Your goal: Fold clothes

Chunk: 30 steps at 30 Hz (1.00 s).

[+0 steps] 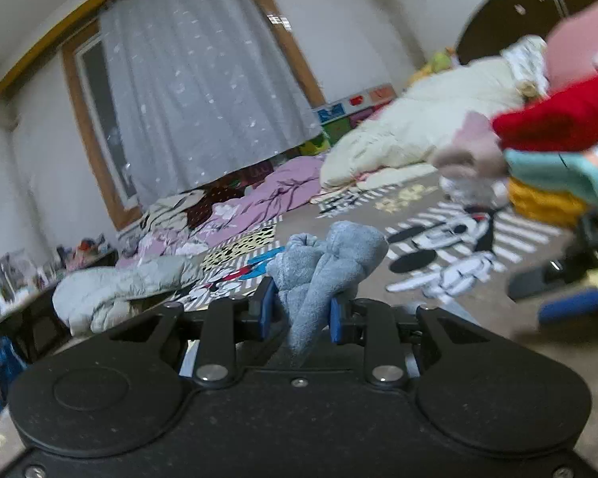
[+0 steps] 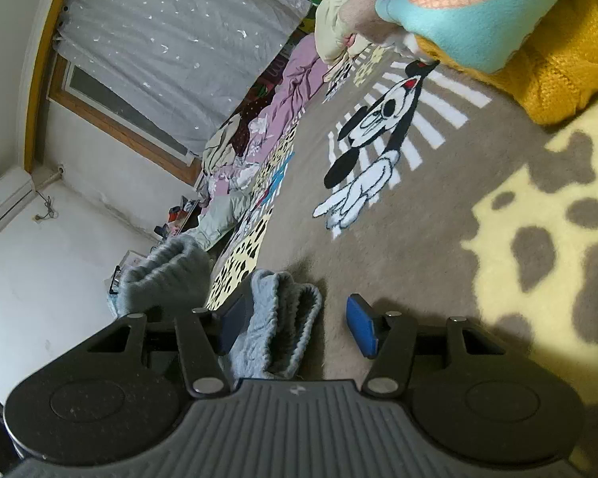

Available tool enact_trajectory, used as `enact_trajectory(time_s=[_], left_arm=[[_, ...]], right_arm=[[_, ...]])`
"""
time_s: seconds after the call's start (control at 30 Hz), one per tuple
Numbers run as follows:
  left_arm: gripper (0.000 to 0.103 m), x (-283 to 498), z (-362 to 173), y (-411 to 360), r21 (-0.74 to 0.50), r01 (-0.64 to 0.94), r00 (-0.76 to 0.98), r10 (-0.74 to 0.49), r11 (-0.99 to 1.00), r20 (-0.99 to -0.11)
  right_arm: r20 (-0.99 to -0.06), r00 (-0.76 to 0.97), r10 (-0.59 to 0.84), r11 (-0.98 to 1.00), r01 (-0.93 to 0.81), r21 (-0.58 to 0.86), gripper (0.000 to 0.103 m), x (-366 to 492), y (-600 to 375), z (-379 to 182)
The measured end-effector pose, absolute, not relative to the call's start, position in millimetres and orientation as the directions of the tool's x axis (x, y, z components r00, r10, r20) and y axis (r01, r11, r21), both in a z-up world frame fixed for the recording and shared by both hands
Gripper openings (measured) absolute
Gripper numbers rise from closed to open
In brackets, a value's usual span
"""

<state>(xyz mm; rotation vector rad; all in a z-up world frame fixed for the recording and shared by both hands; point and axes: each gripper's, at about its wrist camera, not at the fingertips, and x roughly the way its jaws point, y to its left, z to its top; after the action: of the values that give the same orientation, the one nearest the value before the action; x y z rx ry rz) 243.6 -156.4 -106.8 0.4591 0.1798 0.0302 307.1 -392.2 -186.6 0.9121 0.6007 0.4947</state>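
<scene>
**First onlooker:** A bedroom, the carpet (image 2: 438, 207) printed with cartoon figures. The left gripper (image 1: 302, 308) is pressed together on a bunched grey-blue fleece garment (image 1: 327, 263), whose folds rise above the blue pads (image 1: 265, 308) while a tail of it drops behind them toward the gripper's body.

**Second onlooker:** And the right gripper (image 2: 297, 324)?

**First onlooker:** Its fingers stand spread. The same grey-blue fabric lies against the left-hand pad (image 2: 235, 318); the right-hand pad (image 2: 363, 324) is apart from it, with bare carpet between. Another fold of the garment shows beyond that gripper's left shoulder, lifted off the floor.

**Second onlooker:** Where are the finished clothes?

**First onlooker:** A stack of folded clothes (image 2: 498, 28) rests on the carpet to the right: red on top, a pale turquoise piece with a cartoon face under it, mustard-yellow knit at the bottom. A pale pink piece (image 1: 472, 147) pokes out at its left side.

**Second onlooker:** And behind all this?

**First onlooker:** Rumpled bedding along the far edge: a lilac duvet (image 1: 267, 199), a cream quilt (image 1: 430, 119), a pale grey one (image 1: 115, 290). A white star-flecked curtain (image 1: 195, 91) hangs over the wood-framed window. In the left camera's view the other tool shows blurred at the right edge.
</scene>
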Motion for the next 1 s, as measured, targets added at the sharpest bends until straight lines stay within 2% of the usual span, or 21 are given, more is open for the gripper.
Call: enact_trajectory(time_s=[0.2,0.43,0.47,0.57,0.67,0.77,0.9,1.0], left_arm=[[0.025,235,-128,-181,0.547,0.048,0.986,0.047,0.836,-0.158],[0.029,233,-145,-197,0.608,0.163,0.971,-0.018,0.777,-0.237],[0.033,231,-144,-197,0.610,0.189,0.966,-0.034,0.769,-0.256],[0.061,216,-138,-187,0.578,0.280,0.949,-0.132,0.766,-0.285],[0.059,201,-126,-171,0.550,0.305,0.945,-0.173,0.778,-0.279],[0.040,188,-113,-151,0.509,0.303,0.945,-0.184,0.806,-0.271],[0.038,198,-99,-102,0.375,0.206,0.953,-0.099,0.904,-0.285],[0.035,215,-96,-68,0.278,0.119,0.948,-0.025,0.953,-0.318]], right_arm=[[-0.266,0.734,0.625,0.524,-0.142,0.840,0.057,309,-392,-186],[-0.266,0.741,0.617,0.530,-0.141,0.836,0.058,307,-394,-185],[-0.266,0.741,0.617,0.533,-0.145,0.834,0.060,307,-394,-185],[-0.256,0.755,0.604,0.552,-0.164,0.818,0.062,308,-395,-179],[-0.218,0.774,0.594,0.568,-0.211,0.796,0.061,307,-391,-169],[-0.188,0.797,0.574,0.646,-0.300,0.702,0.061,302,-374,-149],[-0.154,0.783,0.603,0.749,-0.489,0.447,0.055,286,-324,-115],[-0.183,0.784,0.593,0.798,-0.541,0.268,0.048,282,-282,-104]])
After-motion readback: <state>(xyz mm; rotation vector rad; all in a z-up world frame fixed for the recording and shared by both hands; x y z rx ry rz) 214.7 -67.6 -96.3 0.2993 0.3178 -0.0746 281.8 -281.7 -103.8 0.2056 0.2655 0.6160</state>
